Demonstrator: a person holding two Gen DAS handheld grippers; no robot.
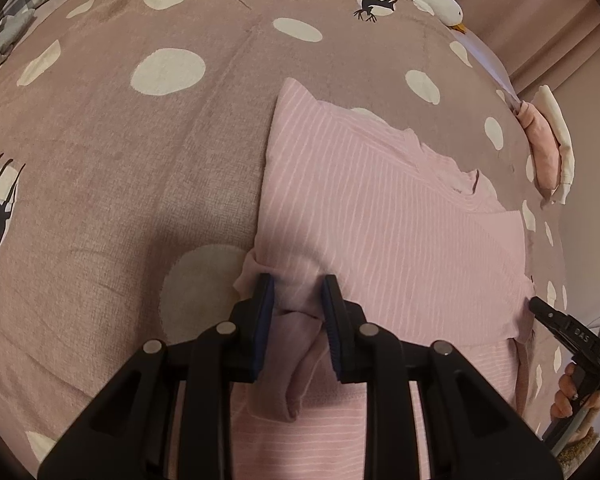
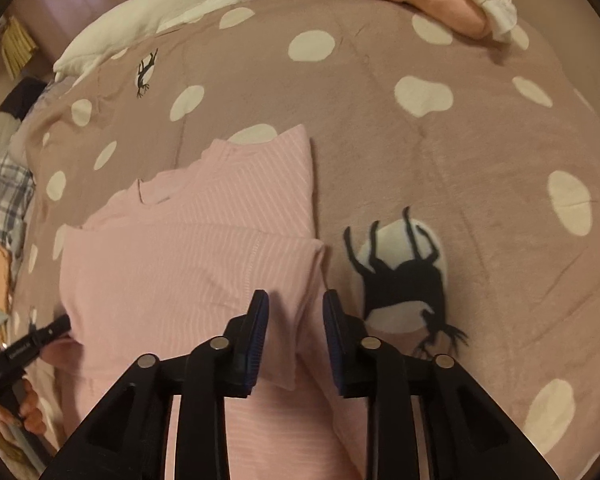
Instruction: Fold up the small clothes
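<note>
Mauve bedding [image 1: 100, 184] dotted with cream spots covers the whole surface, with a white stuffed goose [image 2: 172, 8] lying at the far edge and a small stack of already folded pieces, pink and cream [image 2: 440, 4], off at the far right.

Nearer in lies the pink striped top [image 1: 380, 216], the garment being worked. It is partly folded: the sides look turned in, and the near hem has been brought up over the body, so a doubled panel with a stitched edge lies across its near half. The neckline end is still uncovered at the far side, so I judge at least one more fold, or a final smoothing, remains before it joins the stack.

Its long axis runs near to far, collar pointing away toward the goose.

The left gripper [image 1: 298, 312] has a bunched fold of the pink fabric between its blue pads, which appear to press on it at the near left corner. The right gripper [image 2: 296, 320] stands over the near right edge with its jaws parted; cloth lies beneath them, but the pads do not pinch it.
</note>
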